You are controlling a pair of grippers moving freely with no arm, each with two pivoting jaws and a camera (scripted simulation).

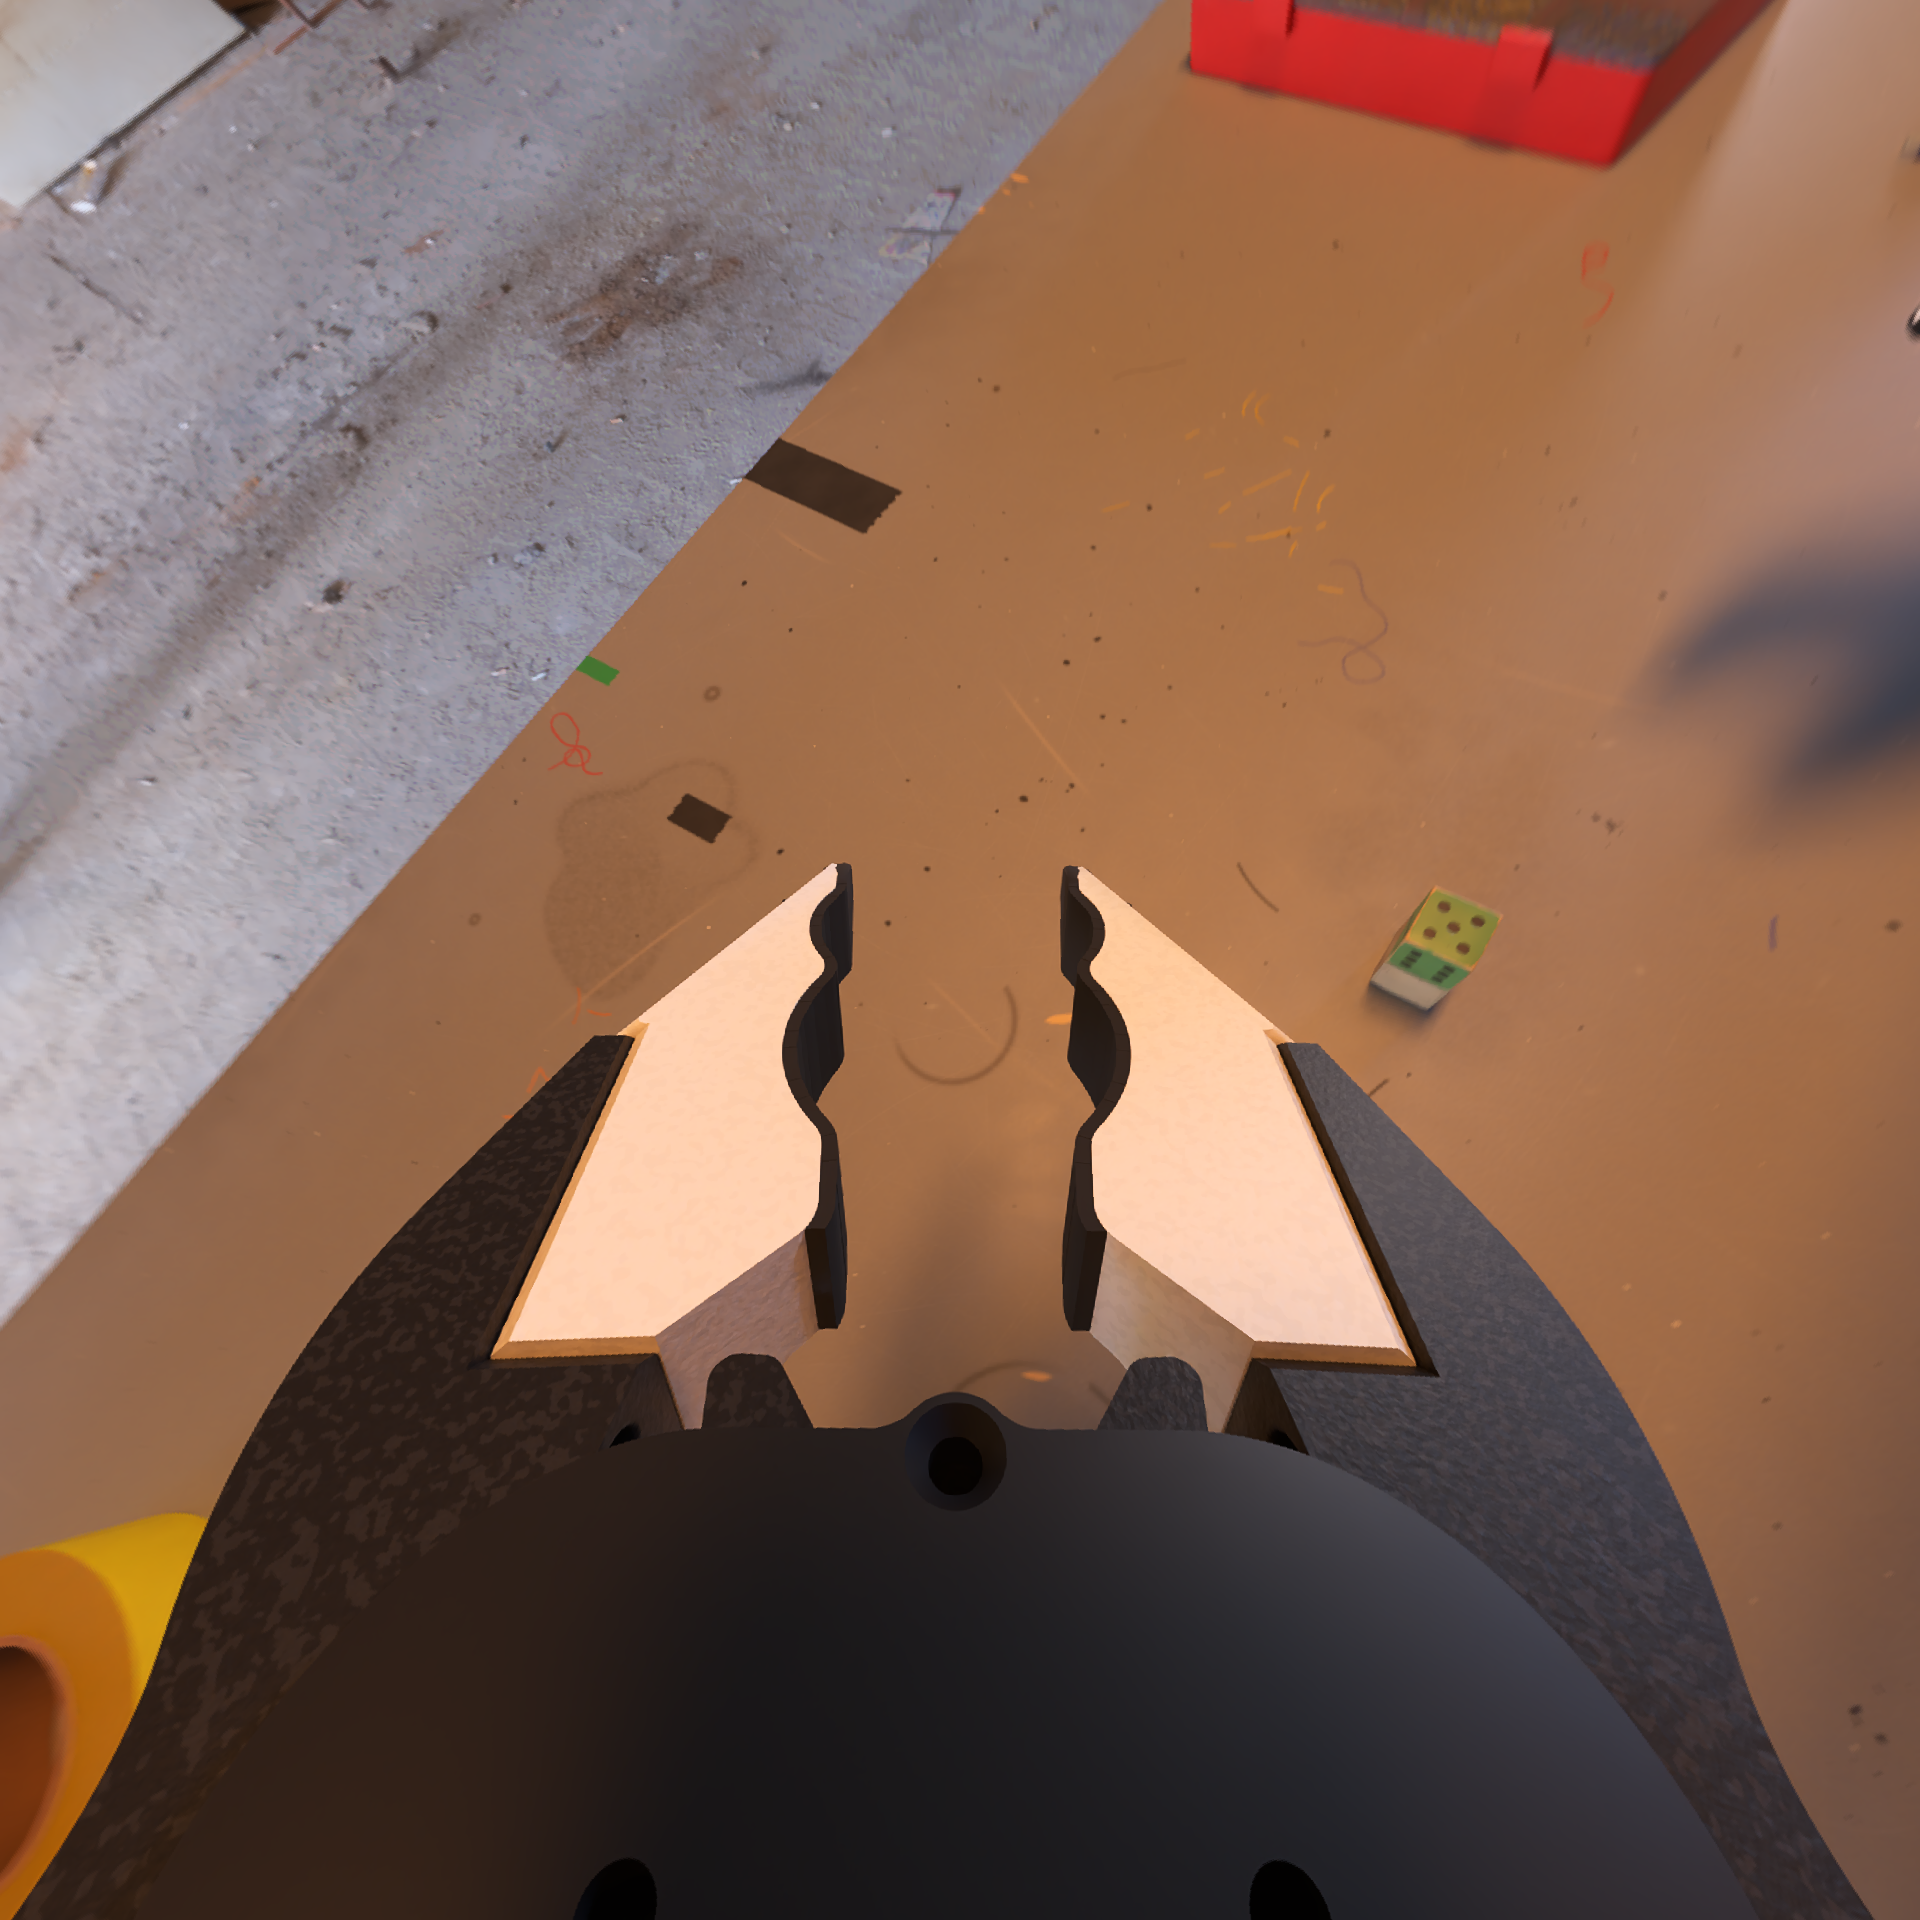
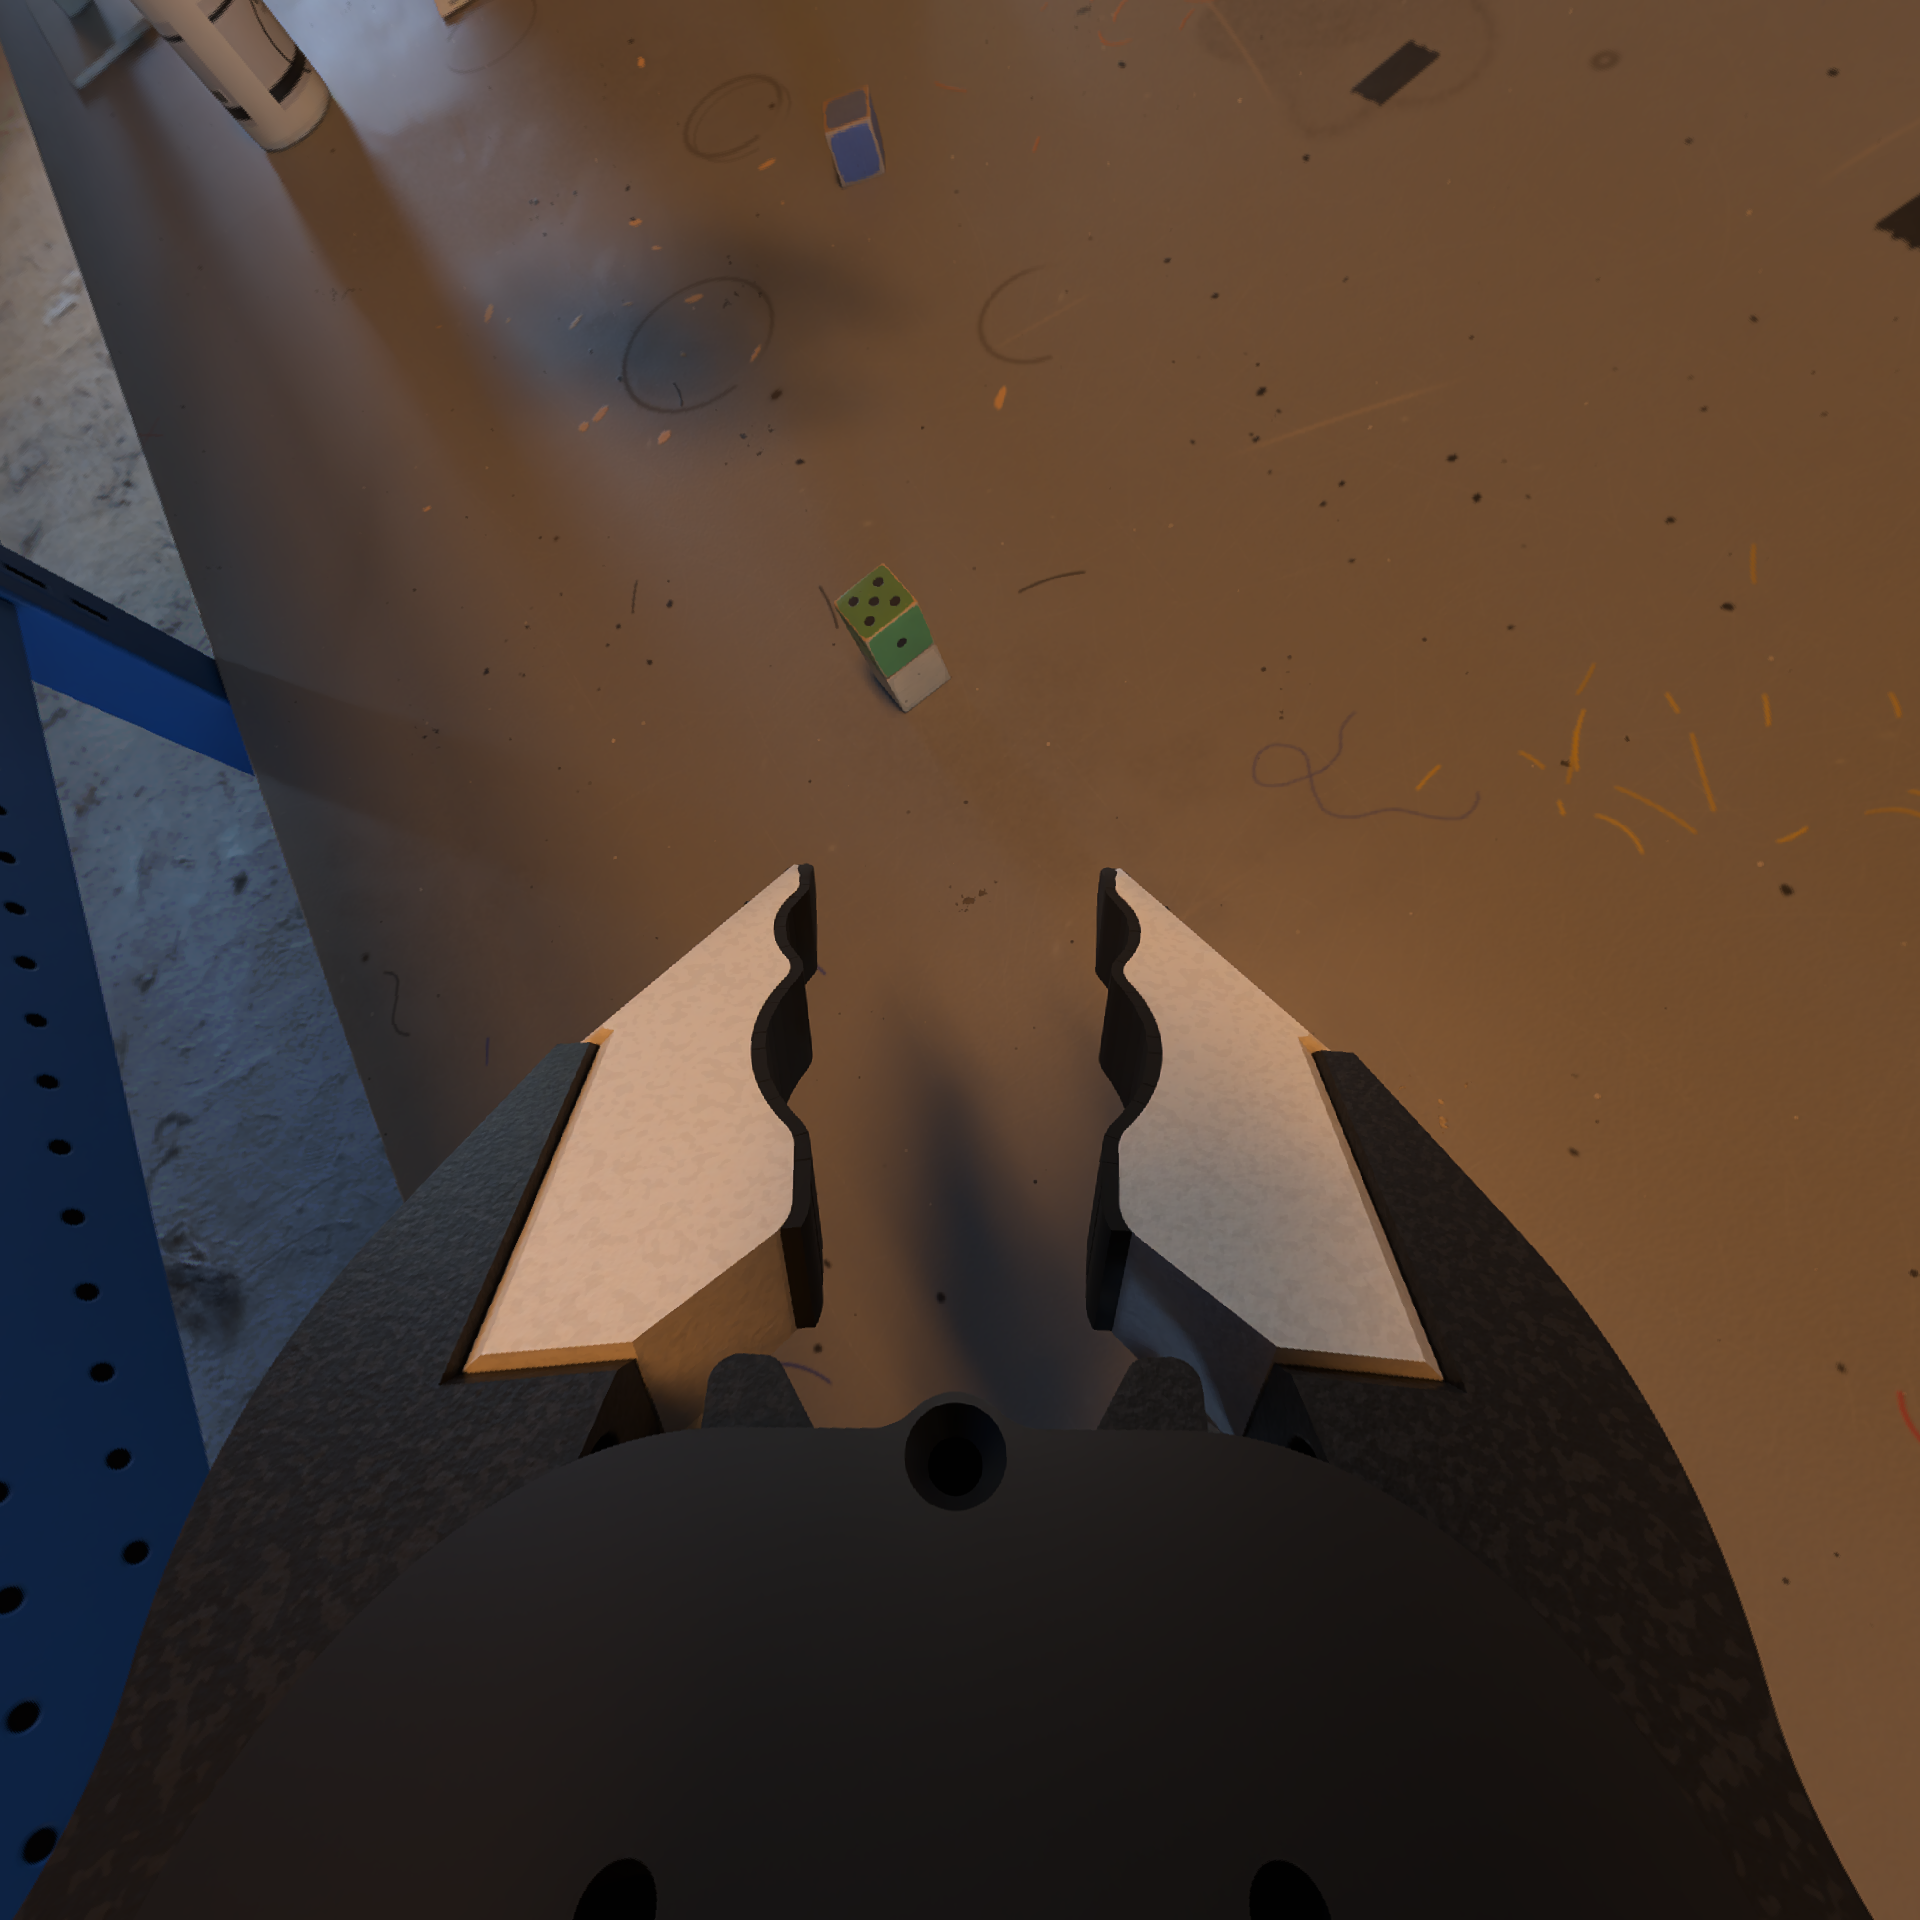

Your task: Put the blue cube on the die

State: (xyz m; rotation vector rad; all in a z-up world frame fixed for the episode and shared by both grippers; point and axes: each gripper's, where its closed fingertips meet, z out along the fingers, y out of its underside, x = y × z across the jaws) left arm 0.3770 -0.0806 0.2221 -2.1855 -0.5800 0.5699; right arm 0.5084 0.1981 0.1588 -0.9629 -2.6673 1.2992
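Note:
The die (image 2: 891,634), green with dark pips and standing on a white block, sits on the brown table ahead of my right gripper (image 2: 956,873), which is open and empty above the table. The blue cube (image 2: 854,137) rests farther off, beyond the die. In the left wrist view the die (image 1: 1439,943) lies to the right of my left gripper (image 1: 956,873), which is open and empty. The blue cube is not in the left wrist view.
A red box (image 1: 1455,73) stands at the far end of the table. A yellow tape roll (image 1: 62,1683) is at the lower left. A white cylinder (image 2: 244,68) stands far left. A blue perforated frame (image 2: 62,1247) is beside the table edge (image 2: 260,675).

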